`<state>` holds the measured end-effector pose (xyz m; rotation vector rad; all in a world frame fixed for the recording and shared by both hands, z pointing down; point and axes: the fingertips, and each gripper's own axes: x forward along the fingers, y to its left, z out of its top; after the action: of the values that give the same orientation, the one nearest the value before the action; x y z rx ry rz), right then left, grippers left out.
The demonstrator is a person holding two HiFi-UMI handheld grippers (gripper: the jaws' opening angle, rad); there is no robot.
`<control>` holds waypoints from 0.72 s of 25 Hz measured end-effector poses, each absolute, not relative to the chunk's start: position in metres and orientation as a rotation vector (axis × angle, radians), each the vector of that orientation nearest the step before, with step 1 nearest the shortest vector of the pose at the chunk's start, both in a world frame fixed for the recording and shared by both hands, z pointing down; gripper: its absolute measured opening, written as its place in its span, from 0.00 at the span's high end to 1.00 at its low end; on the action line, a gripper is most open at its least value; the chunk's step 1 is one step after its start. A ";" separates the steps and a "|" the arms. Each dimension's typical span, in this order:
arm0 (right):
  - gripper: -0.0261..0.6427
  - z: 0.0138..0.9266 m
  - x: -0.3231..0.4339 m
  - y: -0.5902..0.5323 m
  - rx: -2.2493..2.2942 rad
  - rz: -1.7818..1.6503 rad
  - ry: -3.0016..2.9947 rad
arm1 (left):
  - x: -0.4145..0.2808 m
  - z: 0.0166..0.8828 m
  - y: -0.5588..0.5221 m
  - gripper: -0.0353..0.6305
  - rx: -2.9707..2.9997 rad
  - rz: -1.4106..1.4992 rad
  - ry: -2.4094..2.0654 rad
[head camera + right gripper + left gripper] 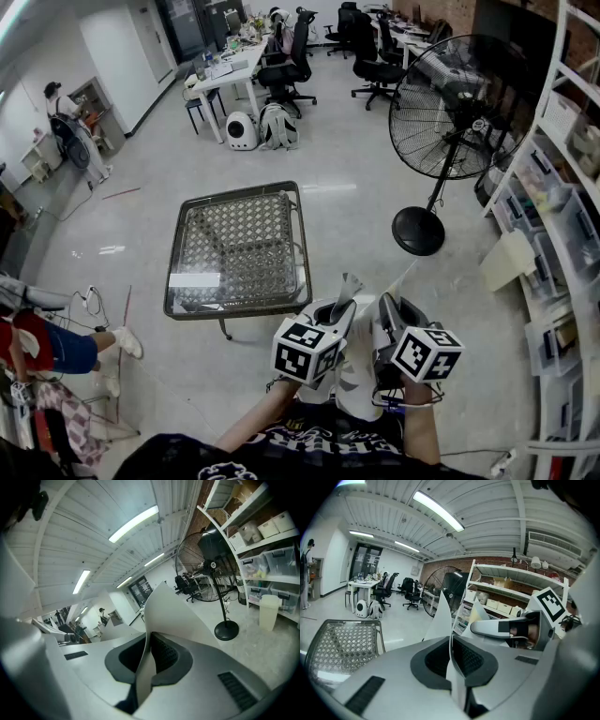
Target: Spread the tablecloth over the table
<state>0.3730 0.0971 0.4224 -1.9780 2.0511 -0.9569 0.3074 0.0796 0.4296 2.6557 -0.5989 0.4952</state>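
Gripping is as far as the job has got. The left gripper point(339, 307) is clenched on a thin fold of the pale tablecloth point(356, 382), and the right gripper point(388, 311) is clamped on another fold of the same sheet. In each gripper view the cloth runs edge-on between the closed jaws and stands up in a peak just ahead of them. The rest of the cloth hangs bunched between and below the two grippers, which sit side by side.

The glass-topped table point(305, 253) lies ahead of the left gripper and off to its left, apart from it. Its top is bare, with no cloth touching it, so I judge that carrying the sheet over, opening it out and laying it flat all remain.

Counted: one tablecloth, one table, two grippers, and one pedestal fan point(450, 108) (ahead of the right gripper, well clear).
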 end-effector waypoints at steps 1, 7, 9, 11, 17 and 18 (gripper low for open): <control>0.94 0.424 0.375 0.097 -1.966 -0.968 2.044 | 0.310 0.430 0.080 0.91 2.657 0.494 -0.600; 0.94 0.426 0.381 0.098 -1.941 -1.002 2.018 | 0.316 0.431 0.082 0.91 2.656 0.500 -0.600; 0.94 0.426 0.383 0.099 -1.935 -1.004 2.016 | 0.316 0.431 0.083 0.91 2.654 0.508 -0.603; 0.94 0.425 0.384 0.099 -1.931 -0.999 2.017 | 0.316 0.432 0.085 0.91 2.654 0.513 -0.605; 0.94 0.422 0.398 0.099 -1.929 -0.982 2.022 | 0.325 0.432 0.081 0.91 2.674 0.528 -0.623; 0.94 0.422 0.399 0.098 -1.928 -0.982 2.026 | 0.325 0.432 0.078 0.91 2.678 0.531 -0.629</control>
<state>0.3987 0.0985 0.4220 -1.9283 2.0262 -0.9817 0.3252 0.0785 0.4321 2.6776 -0.6294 0.5309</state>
